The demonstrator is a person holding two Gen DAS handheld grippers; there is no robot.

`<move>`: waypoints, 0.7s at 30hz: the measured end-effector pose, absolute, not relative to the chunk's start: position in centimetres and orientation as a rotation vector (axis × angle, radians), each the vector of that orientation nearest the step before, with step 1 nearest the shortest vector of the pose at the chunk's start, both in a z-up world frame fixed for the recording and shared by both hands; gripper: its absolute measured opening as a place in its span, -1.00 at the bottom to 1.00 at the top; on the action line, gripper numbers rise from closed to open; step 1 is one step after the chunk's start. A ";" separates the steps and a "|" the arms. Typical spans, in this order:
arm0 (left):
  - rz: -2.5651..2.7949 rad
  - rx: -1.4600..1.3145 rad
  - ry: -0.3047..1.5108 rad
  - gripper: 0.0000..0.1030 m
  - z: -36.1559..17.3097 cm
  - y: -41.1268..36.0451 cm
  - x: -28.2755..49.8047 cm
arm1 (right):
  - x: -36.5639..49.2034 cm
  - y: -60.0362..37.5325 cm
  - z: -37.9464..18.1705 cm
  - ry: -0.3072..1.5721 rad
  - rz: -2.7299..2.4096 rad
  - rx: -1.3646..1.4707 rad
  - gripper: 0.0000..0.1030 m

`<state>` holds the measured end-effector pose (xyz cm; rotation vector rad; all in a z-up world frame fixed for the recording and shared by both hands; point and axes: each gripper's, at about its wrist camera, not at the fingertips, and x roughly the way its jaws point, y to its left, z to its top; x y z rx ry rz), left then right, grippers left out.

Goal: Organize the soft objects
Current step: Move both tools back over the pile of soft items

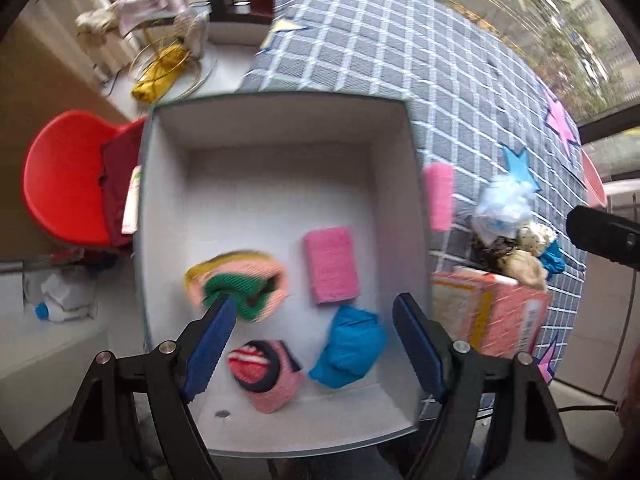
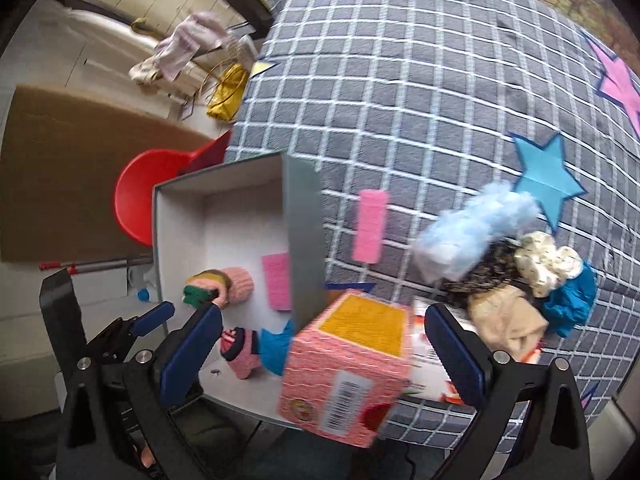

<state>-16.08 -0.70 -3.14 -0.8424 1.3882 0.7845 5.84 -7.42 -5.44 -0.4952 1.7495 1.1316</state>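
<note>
1. Far left, off the bed, a red chair (image 1: 60, 176) stands with a dark red cloth (image 1: 114, 184) draped on its seat.
2. Next comes the white box (image 1: 280, 120), open-topped, sitting at the edge of the checked bedspread (image 1: 380, 40).
3. Inside the box, toward its left, lies a rolled sock in peach, yellow and green (image 1: 240, 284); nearer the front sits a pink sock roll with red-and-white stripes (image 1: 266, 372).
4. The left gripper (image 1: 314, 328) hangs over the front half of the box, fingers spread wide and holding nothing; the left blue finger tip overlaps the green part of the sock roll in view, though contact I cannot tell.
5. To the right inside the box, a pink sponge (image 1: 330, 266) lies flat, with a crumpled blue cloth (image 1: 348, 348) just in front of it.
6. Outside the box's right wall, a second pink sponge (image 2: 370, 226) lies on the bedspread.
7. A pink carton with a yellow panel (image 2: 352, 364) sits by the box's front right corner.
8. The right gripper (image 2: 324, 352) is above that carton, fingers spread apart, gripping nothing.
9. Farther right, a heap of soft things: a pale blue fluffy piece (image 2: 472, 232), a beige sock (image 2: 504, 316), a cream dotted cloth (image 2: 548, 262) and another blue cloth (image 2: 572, 304), touching one another.
</note>
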 end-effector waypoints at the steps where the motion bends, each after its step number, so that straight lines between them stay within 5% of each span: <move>1: 0.771 -0.826 1.388 0.62 -2.9 -0.8 -15.1 | 6.9 -8.2 -5.6 1.753 1.115 -0.471 0.98; 14: 0.561 -0.651 1.470 0.61 -1.6 -3.8 -2.5 | 18.6 -20.7 -12.6 1.862 0.716 -0.281 0.98; 21: 0.478 -0.492 1.669 0.61 -5.5 -5.7 5.7 | 21.3 -24.7 -18.1 1.907 0.576 -0.314 0.98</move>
